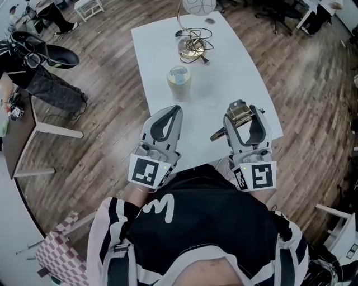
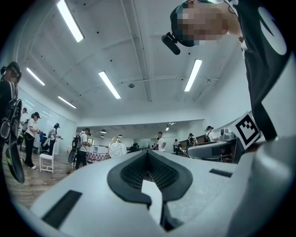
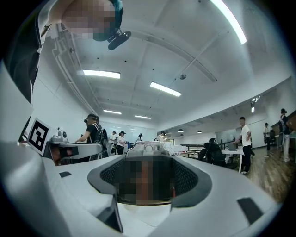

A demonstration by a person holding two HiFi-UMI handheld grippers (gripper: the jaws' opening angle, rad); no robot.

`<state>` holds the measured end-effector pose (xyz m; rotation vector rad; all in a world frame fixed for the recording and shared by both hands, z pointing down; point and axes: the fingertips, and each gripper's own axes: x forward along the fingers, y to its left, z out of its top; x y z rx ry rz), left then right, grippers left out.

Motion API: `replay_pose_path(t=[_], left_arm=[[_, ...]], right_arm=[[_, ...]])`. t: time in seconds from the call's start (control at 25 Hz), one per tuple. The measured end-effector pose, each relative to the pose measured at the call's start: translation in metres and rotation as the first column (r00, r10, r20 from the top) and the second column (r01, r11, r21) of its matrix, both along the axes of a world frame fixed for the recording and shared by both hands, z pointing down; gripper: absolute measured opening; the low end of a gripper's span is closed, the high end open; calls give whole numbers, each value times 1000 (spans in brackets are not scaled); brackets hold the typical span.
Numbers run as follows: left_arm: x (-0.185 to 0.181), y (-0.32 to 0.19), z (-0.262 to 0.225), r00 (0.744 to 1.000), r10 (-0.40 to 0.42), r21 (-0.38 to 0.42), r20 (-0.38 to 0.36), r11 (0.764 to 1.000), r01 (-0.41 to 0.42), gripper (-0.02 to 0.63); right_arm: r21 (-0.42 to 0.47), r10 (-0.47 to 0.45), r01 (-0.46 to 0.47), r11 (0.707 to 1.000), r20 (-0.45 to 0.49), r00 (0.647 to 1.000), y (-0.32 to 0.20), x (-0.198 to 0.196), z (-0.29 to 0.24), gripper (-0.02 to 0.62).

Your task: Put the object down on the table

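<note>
My right gripper (image 1: 244, 116) hovers over the near right corner of the white table (image 1: 224, 67), shut on a small brass-coloured metal object (image 1: 240, 113) whose dark arm sticks out to the left. In the right gripper view the object (image 3: 148, 151) fills the gap between the jaws of the right gripper (image 3: 148, 183), its lower part hidden by a mosaic patch. My left gripper (image 1: 166, 124) is held over the table's near left edge, shut with nothing in it. The left gripper view shows the left gripper (image 2: 149, 173) with only its own dark pads between the jaws.
A pale round roll-like item (image 1: 179, 76) stands mid-table. Farther back sits a lamp with a gold base (image 1: 191, 51), a tangled cable and a white globe (image 1: 198, 5). A chair (image 1: 39, 111) stands left of the table. People and desks fill the room beyond.
</note>
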<state>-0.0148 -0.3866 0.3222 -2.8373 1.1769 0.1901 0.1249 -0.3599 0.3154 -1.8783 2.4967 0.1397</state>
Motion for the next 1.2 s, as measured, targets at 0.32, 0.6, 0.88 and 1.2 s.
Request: replay_pose_path(t=[0.32,0.6,0.88,1.2], left_arm=[[-4,-1,11,999,-33,-25,-8,999,33,5],[3,-5,24,999,-35,-56,15,998,36,5],[10,-12,40,999,-31,-85,33,996,34,5],[9,-13,42,999,-36,-87,34,995,39,5]], right_arm=[[-46,-11,10,999,-25,1000,-8,4,25,288],[-106,-29,28,994,-9,1000,-25,5,49,288],[-153,-38,39,988,6,999,-40,5,68,289],[-191,-31,31,981,0,1000,-53,8,87,289]])
